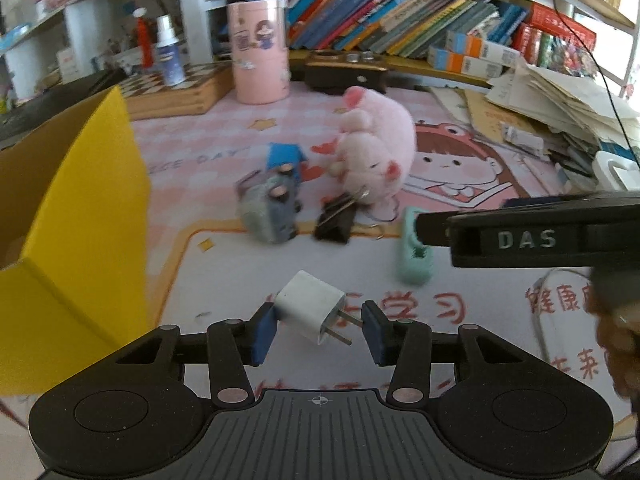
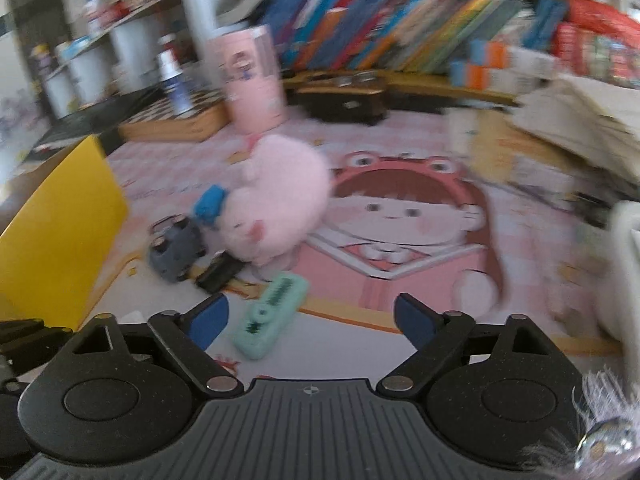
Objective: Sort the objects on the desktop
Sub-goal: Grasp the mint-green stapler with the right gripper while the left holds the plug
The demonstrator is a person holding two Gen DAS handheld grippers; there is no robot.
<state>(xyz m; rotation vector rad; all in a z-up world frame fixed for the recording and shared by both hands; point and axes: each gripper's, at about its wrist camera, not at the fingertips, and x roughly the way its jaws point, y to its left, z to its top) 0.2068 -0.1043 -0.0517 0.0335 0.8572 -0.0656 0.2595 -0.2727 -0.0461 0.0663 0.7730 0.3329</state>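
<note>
Left wrist: right tongs [image 1: 418,226] marked "DAS"

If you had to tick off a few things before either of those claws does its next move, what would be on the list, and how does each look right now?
1. White charger plug sits between the left gripper pads: ok.
2. Both pads pressing on the plug: cannot tell; the prong side shows a gap.
3. Yellow box close by on the left, open side not visible: cannot tell.
4. Right gripper wide open and empty: ok.
5. Mint green eraser-like block lies free between the right gripper's fingers: ok.
6. Pink plush pig clear of both grippers: ok.
</note>
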